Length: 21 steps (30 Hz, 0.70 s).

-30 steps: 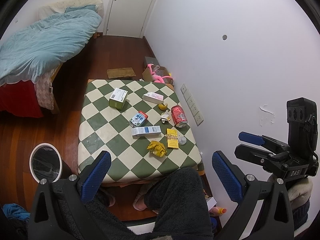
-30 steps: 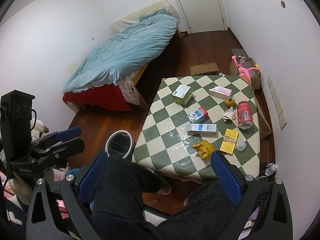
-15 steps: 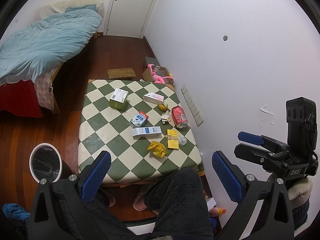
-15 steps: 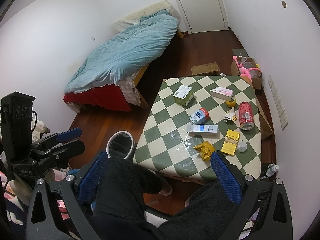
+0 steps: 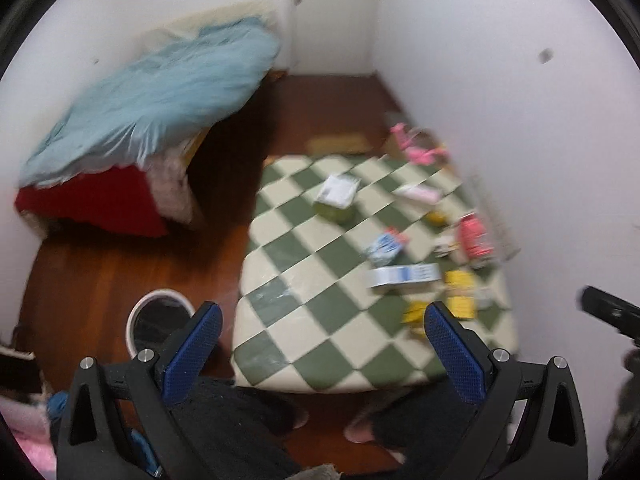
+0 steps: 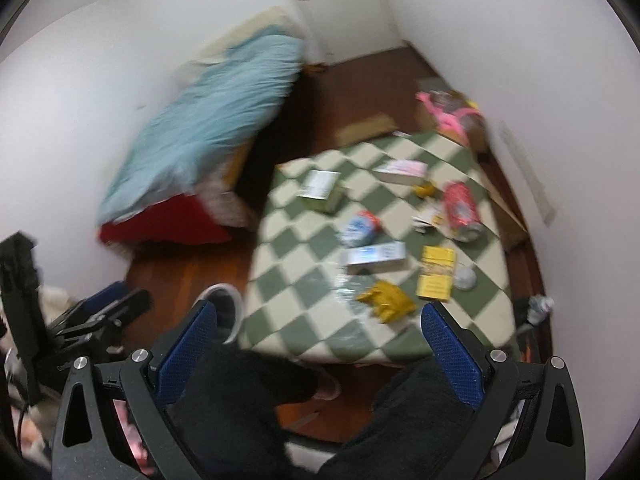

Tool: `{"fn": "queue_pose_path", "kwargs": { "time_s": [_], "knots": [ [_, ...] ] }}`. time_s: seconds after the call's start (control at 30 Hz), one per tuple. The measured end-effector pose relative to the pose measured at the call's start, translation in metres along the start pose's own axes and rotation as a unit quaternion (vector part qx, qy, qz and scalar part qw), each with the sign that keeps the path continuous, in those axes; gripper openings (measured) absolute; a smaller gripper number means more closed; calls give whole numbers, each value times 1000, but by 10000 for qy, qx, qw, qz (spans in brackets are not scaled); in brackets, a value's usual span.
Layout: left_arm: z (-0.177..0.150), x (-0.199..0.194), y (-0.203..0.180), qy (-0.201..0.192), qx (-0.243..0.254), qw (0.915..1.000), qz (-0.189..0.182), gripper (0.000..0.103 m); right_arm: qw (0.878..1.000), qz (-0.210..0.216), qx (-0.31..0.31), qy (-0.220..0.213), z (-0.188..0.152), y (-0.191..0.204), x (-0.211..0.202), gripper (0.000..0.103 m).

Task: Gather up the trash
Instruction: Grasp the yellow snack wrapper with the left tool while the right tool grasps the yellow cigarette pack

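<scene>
Trash lies on a green-and-white checkered table (image 5: 304, 280) (image 6: 304, 280): a red can (image 6: 460, 206) (image 5: 474, 236), a crumpled yellow wrapper (image 6: 386, 300) (image 5: 416, 314), a yellow packet (image 6: 436, 272), a long blue-white box (image 6: 372, 256) (image 5: 404, 274), a small milk carton (image 6: 360, 228), a green box (image 6: 322, 190) and a pink-white box (image 6: 402, 172). A white bin (image 5: 160, 322) stands on the floor left of the table. My left gripper (image 5: 320, 348) and right gripper (image 6: 318, 346) are both open, empty, held above the table's near edge. Both views are blurred.
A bed with a blue duvet (image 5: 152, 96) fills the back left. A cardboard box with pink items (image 6: 452, 114) sits by the right wall. The person's dark-trousered legs (image 6: 248, 400) are below the grippers. Wood floor (image 5: 100, 272) lies between bed and table.
Both grippers have swung and moved closer to the table; the views are now blurred with motion. In the left view the table has shifted to the right. Both stay open.
</scene>
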<state>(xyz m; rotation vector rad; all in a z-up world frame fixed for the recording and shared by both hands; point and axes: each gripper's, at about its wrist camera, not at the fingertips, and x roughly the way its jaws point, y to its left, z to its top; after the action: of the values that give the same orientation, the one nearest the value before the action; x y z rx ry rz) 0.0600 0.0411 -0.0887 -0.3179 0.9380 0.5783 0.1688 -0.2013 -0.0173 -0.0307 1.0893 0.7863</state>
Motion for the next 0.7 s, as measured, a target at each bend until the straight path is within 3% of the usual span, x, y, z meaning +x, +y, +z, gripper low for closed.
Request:
{"fn": "queue_pose_path", "kwargs": {
  "time_s": [0.17, 0.3, 0.33, 0.47, 0.7],
  "knots": [
    [-13, 109, -2, 750, -19, 9952, 624, 103, 9955, -748, 557, 190, 1, -60, 78, 103],
    [-28, 174, 1, 1350, -45, 9871, 863, 103, 9897, -956, 970, 441, -2, -106, 142, 76],
    [-31, 186, 1, 1445, -60, 9855, 892, 103, 9881, -936, 1103, 526, -3, -117, 159, 71],
    [-40, 223, 2, 1803, -85, 9783, 1017, 103, 9792, -821, 1592, 951, -10, -152, 220, 71],
    [-51, 256, -3, 2095, -16, 9724, 1031, 103, 9676, -1262, 1814, 1222, -17, -180, 293, 71]
  ]
}}
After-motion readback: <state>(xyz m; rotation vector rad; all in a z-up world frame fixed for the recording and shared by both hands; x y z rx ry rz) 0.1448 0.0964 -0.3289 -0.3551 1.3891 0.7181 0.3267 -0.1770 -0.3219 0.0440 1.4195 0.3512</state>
